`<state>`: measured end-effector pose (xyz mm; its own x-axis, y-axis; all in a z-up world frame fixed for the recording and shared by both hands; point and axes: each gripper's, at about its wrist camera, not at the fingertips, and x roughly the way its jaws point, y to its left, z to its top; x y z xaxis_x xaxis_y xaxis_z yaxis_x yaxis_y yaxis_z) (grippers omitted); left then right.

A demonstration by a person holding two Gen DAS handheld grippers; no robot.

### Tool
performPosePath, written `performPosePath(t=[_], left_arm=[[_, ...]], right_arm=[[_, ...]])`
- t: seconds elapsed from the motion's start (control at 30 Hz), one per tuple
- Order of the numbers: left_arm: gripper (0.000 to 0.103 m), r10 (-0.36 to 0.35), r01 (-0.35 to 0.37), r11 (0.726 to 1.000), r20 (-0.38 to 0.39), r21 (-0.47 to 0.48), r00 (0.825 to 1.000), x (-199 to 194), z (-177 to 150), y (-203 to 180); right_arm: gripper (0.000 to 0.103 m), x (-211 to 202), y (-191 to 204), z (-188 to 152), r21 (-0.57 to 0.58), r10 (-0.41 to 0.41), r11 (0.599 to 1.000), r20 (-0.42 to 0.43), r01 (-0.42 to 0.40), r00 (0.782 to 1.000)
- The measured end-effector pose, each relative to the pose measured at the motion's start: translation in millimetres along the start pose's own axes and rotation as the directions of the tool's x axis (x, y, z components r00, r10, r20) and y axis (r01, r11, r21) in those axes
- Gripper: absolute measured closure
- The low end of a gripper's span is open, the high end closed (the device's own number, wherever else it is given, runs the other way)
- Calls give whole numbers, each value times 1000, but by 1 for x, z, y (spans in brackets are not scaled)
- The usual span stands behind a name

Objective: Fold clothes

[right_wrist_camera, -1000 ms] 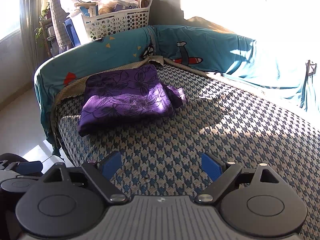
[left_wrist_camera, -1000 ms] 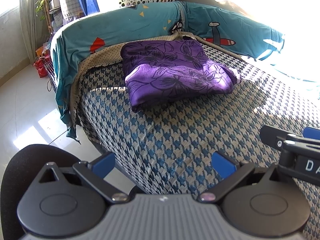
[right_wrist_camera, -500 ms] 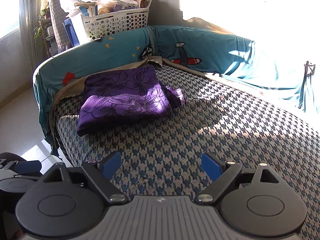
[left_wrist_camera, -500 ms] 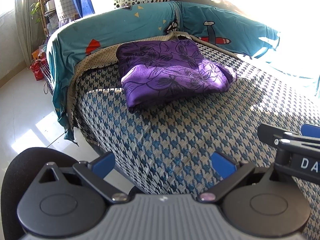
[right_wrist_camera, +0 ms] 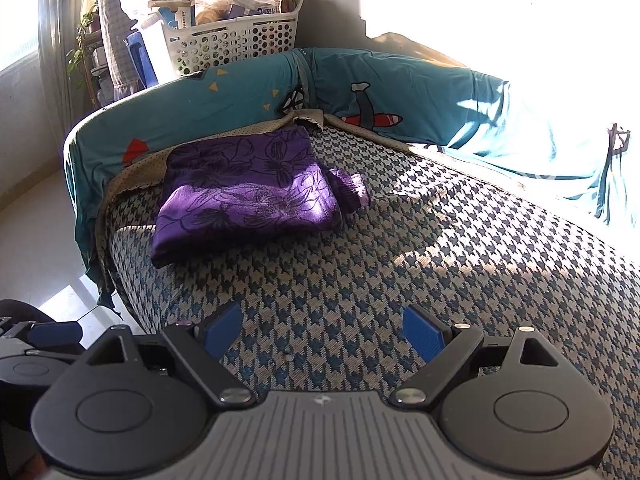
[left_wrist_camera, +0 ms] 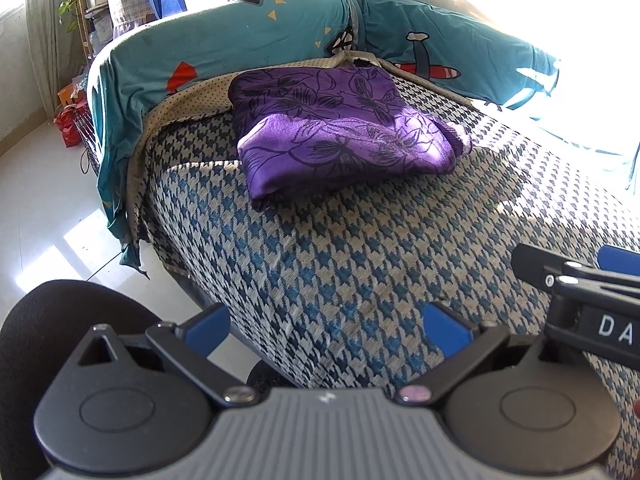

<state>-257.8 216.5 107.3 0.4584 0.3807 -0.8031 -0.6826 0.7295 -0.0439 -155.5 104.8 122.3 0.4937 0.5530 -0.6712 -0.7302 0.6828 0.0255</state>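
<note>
A purple garment with a dark flower print (left_wrist_camera: pixel 340 136) (right_wrist_camera: pixel 248 192) lies folded in a flat bundle at the far left end of a sofa seat covered in blue-and-beige houndstooth cloth (left_wrist_camera: pixel 360 264) (right_wrist_camera: pixel 400 260). My left gripper (left_wrist_camera: pixel 326 326) hangs open over the seat's near left corner, well short of the garment, with nothing between its blue pads. My right gripper (right_wrist_camera: pixel 322 330) is open too, above the seat's front part, empty. The right gripper's black frame (left_wrist_camera: pixel 580 280) shows at the right edge of the left wrist view.
A teal cover with red plane prints (left_wrist_camera: pixel 240 44) (right_wrist_camera: pixel 400 92) drapes the sofa's arm and back. A white perforated basket (right_wrist_camera: pixel 236 42) full of items stands behind it. White floor (left_wrist_camera: pixel 40 200) lies to the left, with a red bag (left_wrist_camera: pixel 70 124). Strong sunlight washes out the right.
The left wrist view has tipped slightly, so the garment sits a little lower and nearer centre. Both grippers stay open; the garment has not moved.
</note>
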Motion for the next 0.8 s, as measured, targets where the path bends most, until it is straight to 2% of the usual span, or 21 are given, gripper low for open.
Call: performPosePath(t=[0.47, 0.8], left_arm=[[0, -70, 68, 997, -58, -36, 996, 3, -4, -4], [0, -73, 72, 997, -60, -21, 996, 2, -5, -10]], right_arm=[[15, 0, -2, -4, -1, -1, 1000, -6, 1, 1000], [15, -2, -7, -7, 9, -10, 1000, -4, 10, 1000]])
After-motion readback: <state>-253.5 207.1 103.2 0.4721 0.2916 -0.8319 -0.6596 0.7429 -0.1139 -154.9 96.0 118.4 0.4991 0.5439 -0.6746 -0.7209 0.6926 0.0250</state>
